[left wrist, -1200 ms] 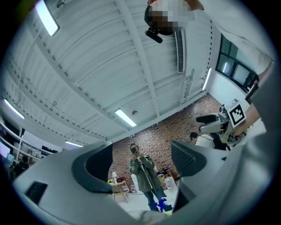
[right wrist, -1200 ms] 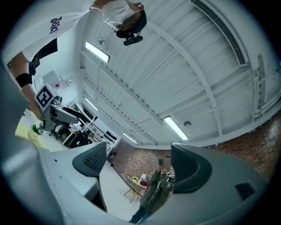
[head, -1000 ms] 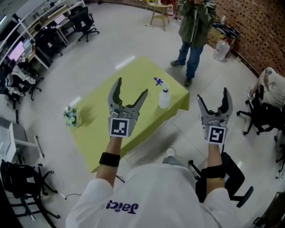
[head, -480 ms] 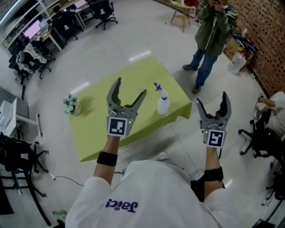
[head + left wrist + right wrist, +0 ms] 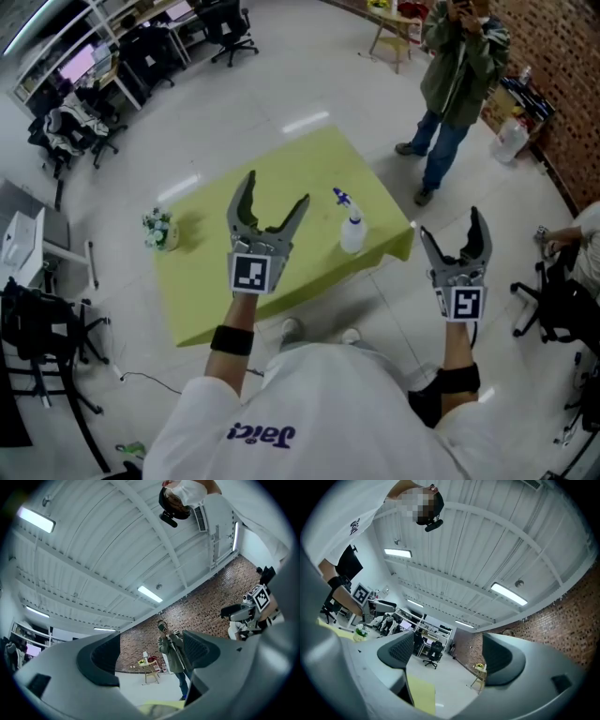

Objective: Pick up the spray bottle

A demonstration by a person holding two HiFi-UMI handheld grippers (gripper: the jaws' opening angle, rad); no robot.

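- Fingers [image 5: 101, 660] of my left gripper [image 5: 277, 192] are spread wide with nothing between them. Its own view looks past both dark ribbed pads at the far side of the room and the ceiling.
- My right gripper [image 5: 452, 225] has its fingers [image 5: 396, 651] just as wide apart, also with nothing held. Only floor and distant furniture show in the gap.
- From the head view, my left gripper shows over the middle of the square table with the yellow-green cloth [image 5: 216, 272], jaws pointing towards its far side.
- My right gripper is off the table altogether, over the pale floor just past its right corner.
- The translucent white plastic spray bottle with the blue trigger head [image 5: 352, 230] stands upright on the table, close to that right corner. It lies between my two grippers in the head view, and neither one touches it.
- A small pot of white and green flowers [image 5: 161, 230] sits at the table's left corner, well apart from the bottle.
- A person in a green jacket and blue jeans [image 5: 459, 75] stands on the floor beyond the table's far right edge, hands raised in front of the chest.
- A small wooden stool [image 5: 394, 33] stands farther from the table than that person, near the red brick wall [image 5: 562, 94].
- Black office chairs [image 5: 230, 19] and desks line the room beyond the table's far left side.
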